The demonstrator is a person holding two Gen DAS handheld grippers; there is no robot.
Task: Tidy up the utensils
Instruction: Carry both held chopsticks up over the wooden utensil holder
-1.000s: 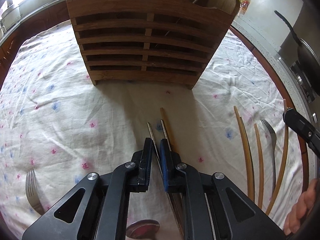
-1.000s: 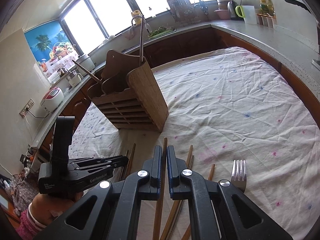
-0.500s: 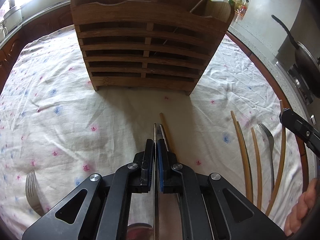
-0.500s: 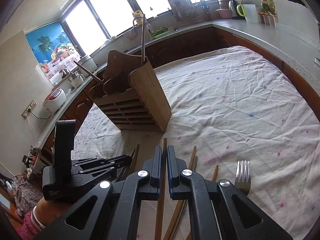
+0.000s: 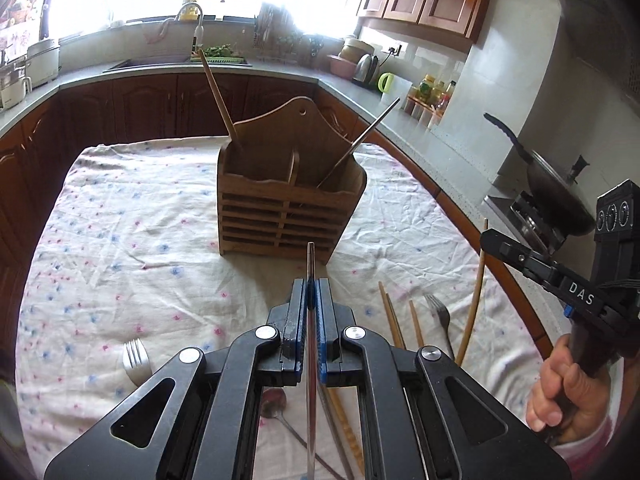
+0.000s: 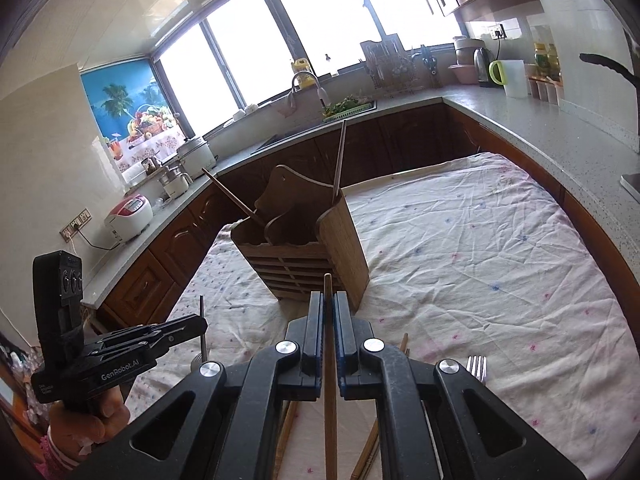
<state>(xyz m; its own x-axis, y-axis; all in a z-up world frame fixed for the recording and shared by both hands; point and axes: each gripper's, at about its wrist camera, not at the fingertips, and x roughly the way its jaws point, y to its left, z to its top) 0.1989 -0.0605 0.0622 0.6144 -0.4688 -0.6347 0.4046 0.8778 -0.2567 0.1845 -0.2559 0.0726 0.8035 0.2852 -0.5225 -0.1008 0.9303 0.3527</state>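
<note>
A slatted wooden utensil holder [image 5: 286,208] stands on the flowered cloth; it also shows in the right wrist view [image 6: 308,256]. A wooden chopstick [image 5: 218,96] leans in its left compartment and a metal one [image 5: 362,138] in its right. My left gripper [image 5: 311,292] is shut on a metal chopstick [image 5: 311,264], lifted off the cloth in front of the holder. My right gripper [image 6: 329,304] is shut on a wooden chopstick [image 6: 329,344], also lifted, to the right of the left one.
Loose wooden chopsticks [image 5: 394,320], a fork [image 5: 438,314], another fork [image 5: 134,358] and a spoon [image 5: 274,402] lie on the cloth near me. A pan [image 5: 556,188] sits on the stove at the right. Kitchen counters ring the table.
Both grippers have risen from the cloth with their chopsticks and tilted up. The left gripper closed on the metal chopstick and lifted it. The holder now looks farther away.
</note>
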